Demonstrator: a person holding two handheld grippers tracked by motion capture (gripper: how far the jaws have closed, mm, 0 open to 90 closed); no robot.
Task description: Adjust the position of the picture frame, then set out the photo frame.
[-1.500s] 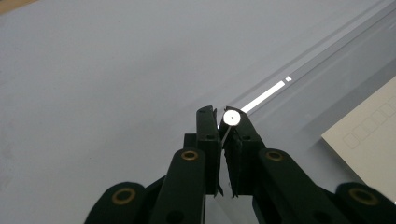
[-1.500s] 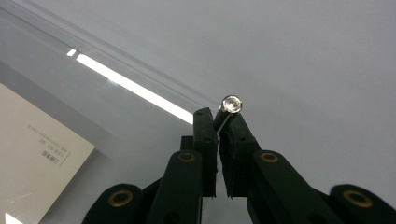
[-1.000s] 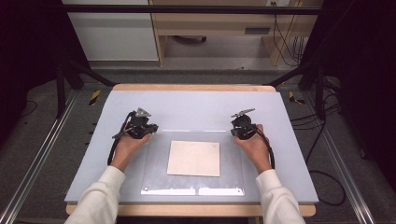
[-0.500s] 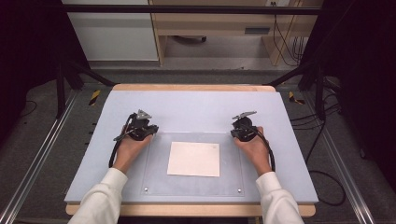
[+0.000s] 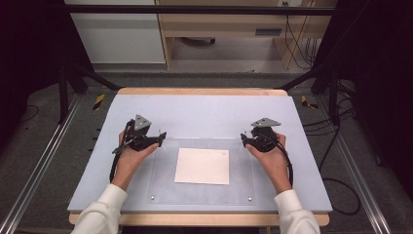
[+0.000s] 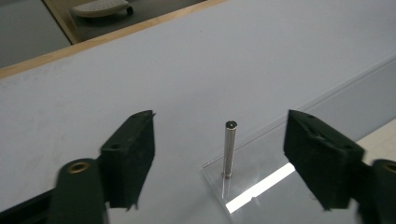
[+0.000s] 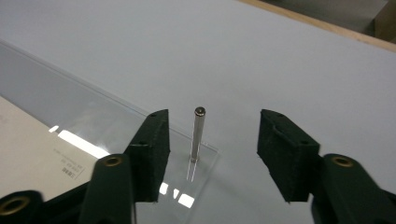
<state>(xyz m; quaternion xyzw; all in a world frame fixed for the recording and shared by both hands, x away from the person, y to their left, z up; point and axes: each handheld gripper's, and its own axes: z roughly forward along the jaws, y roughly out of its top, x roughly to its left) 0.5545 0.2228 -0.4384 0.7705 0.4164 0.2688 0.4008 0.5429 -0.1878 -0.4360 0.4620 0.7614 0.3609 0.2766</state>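
Clear flat plastic sheet (image 5: 202, 170) on matte grey tabletop (image 5: 204, 109), one white square paper (image 5: 202, 166) beneath it, two thin steel pins (image 6: 229, 148) (image 7: 197, 134) at far corners, left hand-held gripper (image 6: 219, 156) and right hand-held gripper (image 7: 212, 149) each spread around one pin

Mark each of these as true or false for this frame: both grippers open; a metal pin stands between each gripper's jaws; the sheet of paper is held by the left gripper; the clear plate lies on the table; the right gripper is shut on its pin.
1. Both the left gripper and the right gripper are open. True.
2. An upright metal pin stands between each gripper's jaws: the left pin and the right pin. True.
3. The sheet of paper is held by the left gripper. False: it lies flat at the middle of the clear plate, apart from both grippers.
4. The clear plate lies on the table. True.
5. The right gripper is shut on its pin. False: its jaws stand apart, with gaps on both sides of the pin.
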